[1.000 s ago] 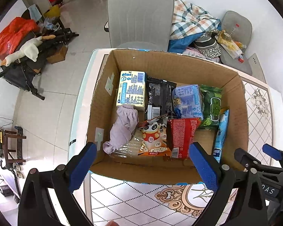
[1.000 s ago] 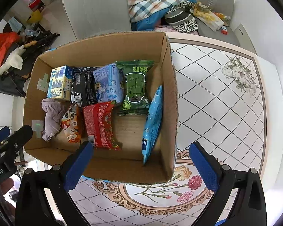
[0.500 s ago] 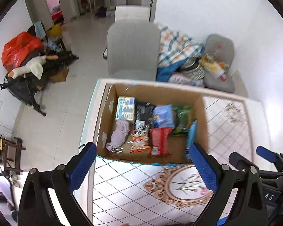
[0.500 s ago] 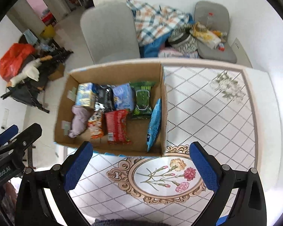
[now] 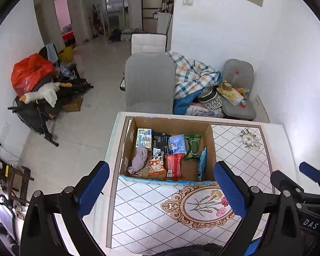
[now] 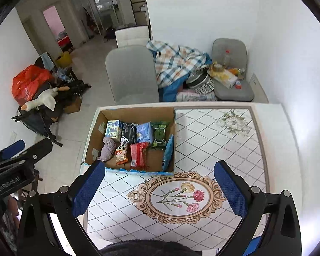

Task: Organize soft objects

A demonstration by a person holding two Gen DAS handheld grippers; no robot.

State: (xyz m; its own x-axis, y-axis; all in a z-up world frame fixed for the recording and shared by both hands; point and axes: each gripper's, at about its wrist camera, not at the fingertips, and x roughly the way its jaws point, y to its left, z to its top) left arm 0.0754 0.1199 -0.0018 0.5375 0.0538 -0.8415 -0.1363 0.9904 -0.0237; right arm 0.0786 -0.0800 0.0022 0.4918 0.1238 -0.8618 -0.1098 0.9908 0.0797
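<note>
- Your left claw (image 5: 161, 188) is spread wide and holds nothing, high above the tiled worktop (image 5: 151, 209).
- Your right claw (image 6: 159, 188) is likewise wide apart and empty.
- The open brown cardboard box (image 6: 96, 136) sits at the worktop's far left corner, with snack packets and a crumpled lilac cloth (image 6: 108, 149) inside.

Both grippers, left gripper (image 5: 161, 188) and right gripper (image 6: 160, 188), have black frames, silver screws, textured blue pads (image 6: 88, 188) and white lettering.

Left gripper (image 5: 162, 186) and right gripper (image 6: 160, 186) (both empty) wide apart.
</note>
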